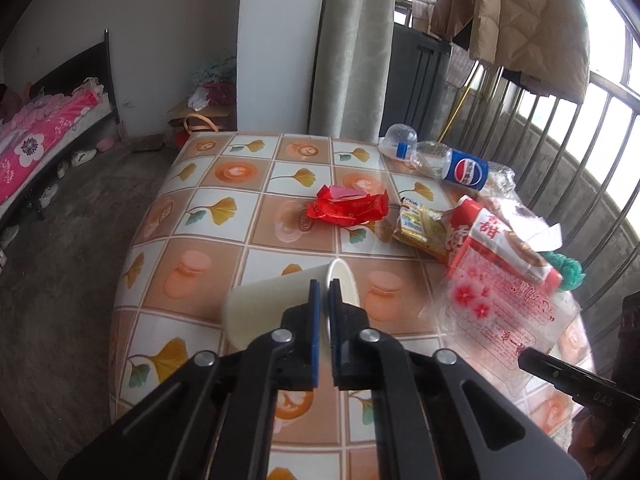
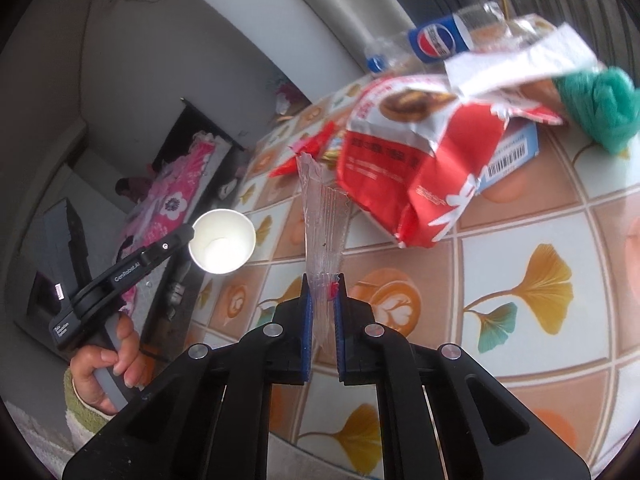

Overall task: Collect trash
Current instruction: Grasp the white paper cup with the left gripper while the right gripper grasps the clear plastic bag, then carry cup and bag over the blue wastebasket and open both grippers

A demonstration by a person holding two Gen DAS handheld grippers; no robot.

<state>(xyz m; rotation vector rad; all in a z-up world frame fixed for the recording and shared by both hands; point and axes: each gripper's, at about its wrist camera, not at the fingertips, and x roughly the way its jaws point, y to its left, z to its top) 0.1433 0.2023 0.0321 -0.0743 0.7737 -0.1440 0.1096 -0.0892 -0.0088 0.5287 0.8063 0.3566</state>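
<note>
My left gripper (image 1: pixel 325 286) is shut on the rim of a white paper cup (image 1: pixel 272 300), held on its side above the table; the cup also shows in the right wrist view (image 2: pixel 222 241), mouth toward the camera. My right gripper (image 2: pixel 323 286) is shut on a clear plastic bag (image 2: pixel 322 216); in the left wrist view this bag (image 1: pixel 500 312) shows red flower print and hangs over the table's right part. On the table lie a red wrapper (image 1: pixel 348 208), a yellow snack packet (image 1: pixel 420 226), a red-and-white snack bag (image 2: pixel 420 160) and a Pepsi bottle (image 1: pixel 460 166).
The table (image 1: pixel 208 272) has a tiled ginkgo-pattern cloth. A clear plastic lid (image 1: pixel 398 140), a blue-white box (image 2: pixel 516 156) and a green cloth (image 2: pixel 604 108) lie at its far right. A metal railing (image 1: pixel 560 140) runs behind, a curtain (image 1: pixel 352 48) at the back, a bed (image 1: pixel 44 128) at left.
</note>
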